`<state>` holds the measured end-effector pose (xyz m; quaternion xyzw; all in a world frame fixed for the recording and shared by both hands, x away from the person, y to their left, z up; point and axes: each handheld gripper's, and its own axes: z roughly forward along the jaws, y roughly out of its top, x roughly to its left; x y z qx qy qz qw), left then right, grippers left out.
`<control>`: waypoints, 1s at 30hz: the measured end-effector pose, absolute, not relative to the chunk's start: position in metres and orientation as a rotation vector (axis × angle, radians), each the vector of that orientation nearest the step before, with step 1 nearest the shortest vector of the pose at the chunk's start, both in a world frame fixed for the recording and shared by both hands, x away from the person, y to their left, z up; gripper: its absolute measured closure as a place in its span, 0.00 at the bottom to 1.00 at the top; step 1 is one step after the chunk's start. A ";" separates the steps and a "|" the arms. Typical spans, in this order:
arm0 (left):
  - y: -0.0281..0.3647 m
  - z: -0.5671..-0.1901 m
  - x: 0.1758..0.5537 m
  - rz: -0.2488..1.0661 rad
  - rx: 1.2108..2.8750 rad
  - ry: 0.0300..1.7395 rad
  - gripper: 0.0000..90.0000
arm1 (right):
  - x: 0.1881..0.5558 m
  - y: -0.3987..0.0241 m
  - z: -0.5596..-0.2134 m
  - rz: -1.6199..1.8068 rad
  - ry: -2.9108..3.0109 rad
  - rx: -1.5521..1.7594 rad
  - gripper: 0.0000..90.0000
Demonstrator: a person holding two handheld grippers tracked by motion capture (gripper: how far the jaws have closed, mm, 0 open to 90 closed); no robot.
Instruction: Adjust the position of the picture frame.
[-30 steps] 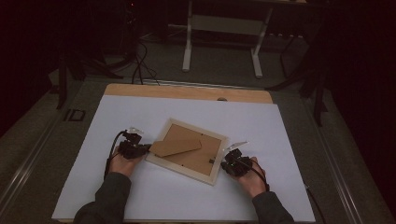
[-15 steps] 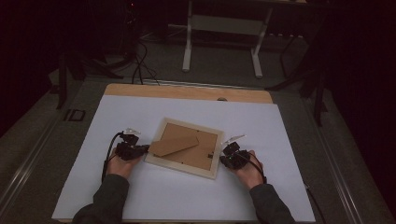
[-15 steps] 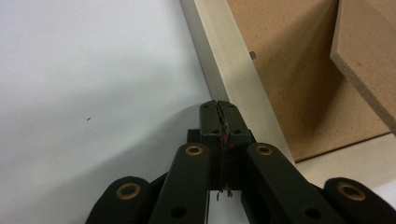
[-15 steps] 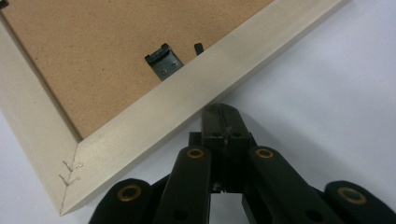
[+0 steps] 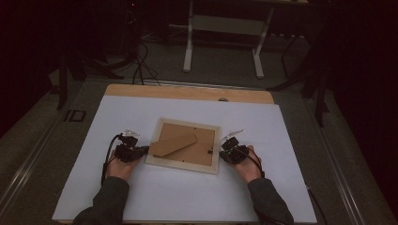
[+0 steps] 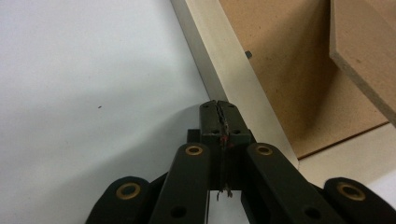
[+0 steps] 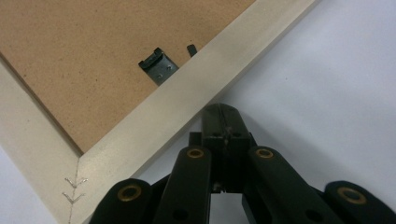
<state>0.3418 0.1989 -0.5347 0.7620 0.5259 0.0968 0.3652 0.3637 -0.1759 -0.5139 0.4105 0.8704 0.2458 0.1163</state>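
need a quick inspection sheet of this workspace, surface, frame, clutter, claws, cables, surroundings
surface: white sheet over a wooden table top, bare apart from the frame.
job's things: picture frame lying face down, brown backing up, stand flap raised; metal clip near one rail.
clutter: nothing seen.
claws: left claw shut, tip at the frame's left rail; right claw shut, tip at the right rail; neither holds anything.
cables: black cable loops from the left claw; more cables on the floor.
surroundings: dark room, white stand behind the table.

No readable text, label, brand, number or sign is showing on anything in these views.
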 end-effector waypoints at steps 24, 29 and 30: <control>0.196 -0.538 0.344 0.242 1.904 1.376 1.00 | 0.379 -0.184 -0.517 0.794 2.520 1.222 1.00; 0.195 -0.538 0.344 0.241 1.902 1.383 1.00 | 0.382 -0.185 -0.517 0.805 2.520 1.217 1.00; 0.195 -0.538 0.343 0.239 1.902 1.382 1.00 | 0.383 -0.185 -0.518 0.808 2.516 1.212 1.00</control>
